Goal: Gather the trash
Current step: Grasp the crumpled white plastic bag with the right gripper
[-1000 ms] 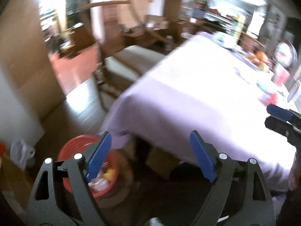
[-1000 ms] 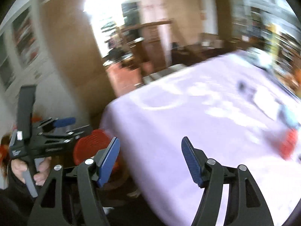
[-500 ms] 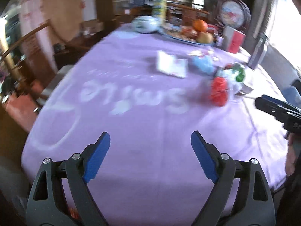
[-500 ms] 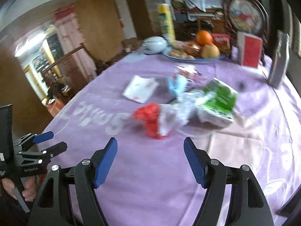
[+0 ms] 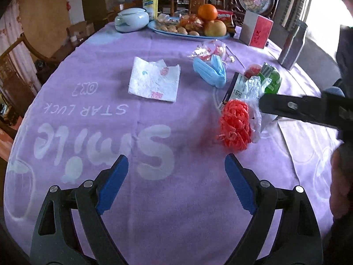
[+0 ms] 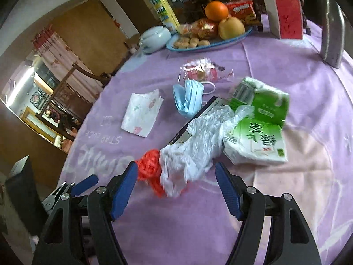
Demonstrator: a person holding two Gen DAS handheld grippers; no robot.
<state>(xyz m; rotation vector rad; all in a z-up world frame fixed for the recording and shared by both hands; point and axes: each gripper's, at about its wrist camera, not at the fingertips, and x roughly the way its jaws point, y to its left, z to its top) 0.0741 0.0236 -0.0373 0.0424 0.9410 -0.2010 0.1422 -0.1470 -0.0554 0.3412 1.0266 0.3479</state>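
Left view: the camera has swung off the floor bin and onto the purple cloth (image 5: 92,81); the left gripper (image 5: 176,183) hangs spread and empty, napkin (image 5: 154,81) and mask (image 5: 209,72) ahead, so collecting can start.

Right view: the right gripper (image 6: 176,187), jaws closing but not yet pressing, frames the white bag (image 6: 194,145) and red net (image 6: 150,165). Fruit plate (image 6: 242,35) sits behind.

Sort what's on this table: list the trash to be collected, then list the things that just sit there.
Trash:
napkin
blue mask
red net
white bag
clear wrapper
green carton

Lying about:
fruit plate
lidded bowl
yellow can
red card
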